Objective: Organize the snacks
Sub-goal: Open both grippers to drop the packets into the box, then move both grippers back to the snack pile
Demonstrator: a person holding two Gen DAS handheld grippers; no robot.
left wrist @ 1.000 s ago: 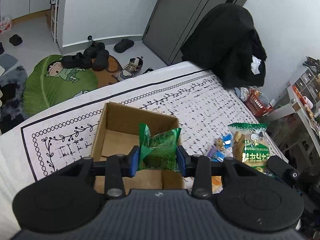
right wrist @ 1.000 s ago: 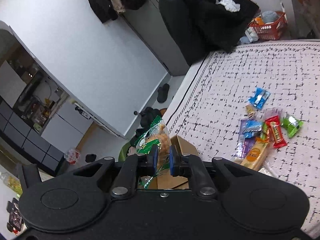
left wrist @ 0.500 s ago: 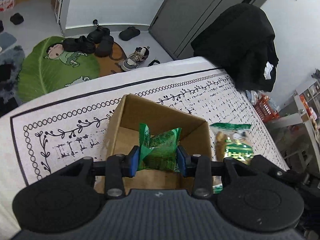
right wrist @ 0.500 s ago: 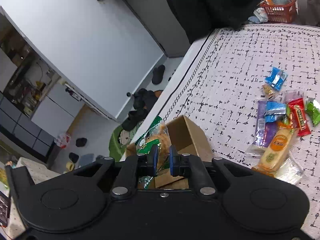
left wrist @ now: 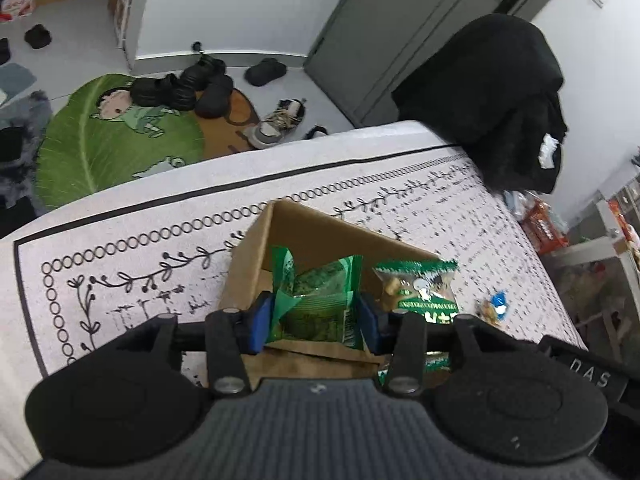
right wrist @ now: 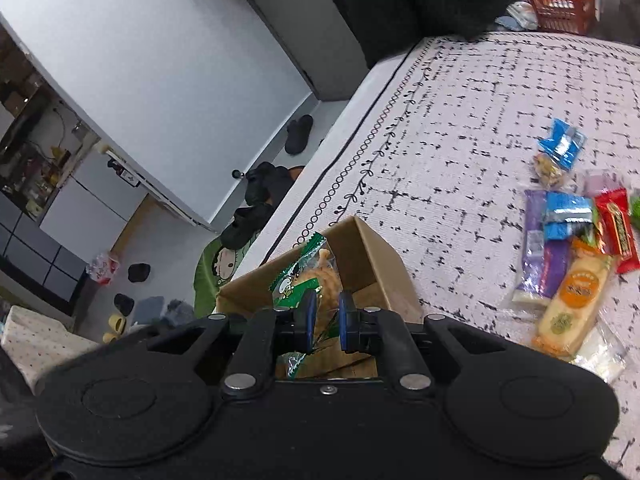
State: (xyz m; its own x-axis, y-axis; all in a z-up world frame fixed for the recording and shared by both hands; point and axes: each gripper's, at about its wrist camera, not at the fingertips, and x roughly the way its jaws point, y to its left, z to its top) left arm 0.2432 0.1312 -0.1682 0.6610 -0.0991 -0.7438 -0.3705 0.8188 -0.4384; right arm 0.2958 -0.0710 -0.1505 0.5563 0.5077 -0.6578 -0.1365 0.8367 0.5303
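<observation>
An open cardboard box (left wrist: pixel 320 226) sits on the white patterned bed cover (left wrist: pixel 120 248). My left gripper (left wrist: pixel 314 320) hangs over it with a puffy green snack packet (left wrist: pixel 316 296) between its blue pads. Its jaws are opening, and the packet still touches both pads. My right gripper (right wrist: pixel 324 316) is shut on a clear biscuit packet with green trim (right wrist: pixel 304 276), held over the same box (right wrist: pixel 376 256). That biscuit packet (left wrist: pixel 420 292) appears just right of the green one in the left wrist view. Loose snacks (right wrist: pixel 572 240) lie in a pile further right.
A heap of black clothing (left wrist: pixel 500 100) rests at the bed's far corner, with an orange basket (right wrist: pixel 560 4) beyond it. Below the bed's far edge, shoes (left wrist: pixel 192 84) and a green leaf rug (left wrist: pixel 100 144) lie on the floor. A blue-wrapped snack (left wrist: pixel 498 304) lies right of the box.
Both grippers came down and closer over the box. The biscuit packet moved in from the right beside the green one. The left pads stand slightly wider apart.
</observation>
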